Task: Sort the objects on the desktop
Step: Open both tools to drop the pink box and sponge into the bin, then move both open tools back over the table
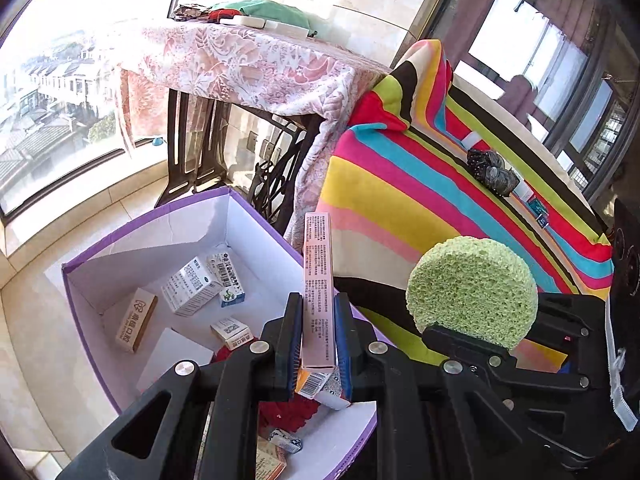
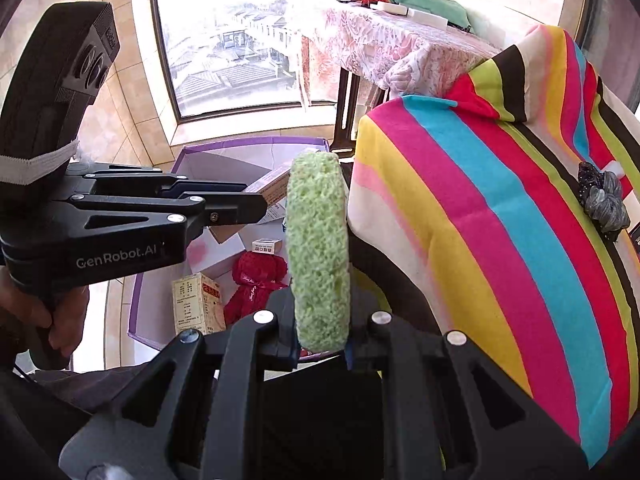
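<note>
left gripper (image 1: 318, 332): pinching the pink carton (image 1: 319, 280) near its lower end; carton stands up out of the jaws, long part unsupported.
right gripper (image 2: 322, 328): clamped edge-on onto the green sponge (image 2: 319, 248), which sticks straight out ahead of the fingers.
purple box (image 1: 256, 210): open, just below and ahead of the left claw; down-left of the right claw. Already holds small cartons and a red plush toy (image 2: 256, 280).
striped cloth (image 2: 500, 216): right of both claws, hair scrunchie (image 2: 606, 200) lying on it, well apart from either.
step (my read): drop both items into the box.
how to do it well: get each claw fully inside the box rim before letting go; lower first, so the tall carton doesn't tip over the wall.
order: release one at a time; the claws sit close together.
risk: sponge is springy and may stick to a pad or bounce.
</note>
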The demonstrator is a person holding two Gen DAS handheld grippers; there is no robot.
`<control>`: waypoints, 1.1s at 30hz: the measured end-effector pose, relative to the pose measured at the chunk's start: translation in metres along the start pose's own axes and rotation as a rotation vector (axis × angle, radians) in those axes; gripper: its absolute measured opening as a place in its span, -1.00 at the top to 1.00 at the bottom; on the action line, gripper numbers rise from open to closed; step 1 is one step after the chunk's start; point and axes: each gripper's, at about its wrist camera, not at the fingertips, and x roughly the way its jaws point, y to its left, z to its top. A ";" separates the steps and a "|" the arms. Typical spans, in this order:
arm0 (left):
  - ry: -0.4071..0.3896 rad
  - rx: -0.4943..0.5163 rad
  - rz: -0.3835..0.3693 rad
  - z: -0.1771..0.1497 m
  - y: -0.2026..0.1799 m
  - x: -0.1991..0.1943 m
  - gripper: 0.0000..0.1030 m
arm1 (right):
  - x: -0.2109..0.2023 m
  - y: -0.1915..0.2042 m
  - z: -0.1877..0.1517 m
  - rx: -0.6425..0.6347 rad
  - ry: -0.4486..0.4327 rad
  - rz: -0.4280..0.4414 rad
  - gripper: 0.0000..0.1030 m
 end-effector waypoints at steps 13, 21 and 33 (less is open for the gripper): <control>-0.045 -0.125 0.175 0.008 0.044 0.005 -0.60 | 0.023 0.003 0.002 0.014 0.017 0.030 -0.09; -0.070 0.045 0.000 0.039 -0.030 0.008 -0.61 | -0.056 -0.059 -0.012 0.217 -0.178 -0.067 -0.36; -0.010 0.421 -0.233 0.103 -0.237 0.100 -0.70 | -0.133 -0.247 -0.110 0.665 -0.184 -0.390 -0.64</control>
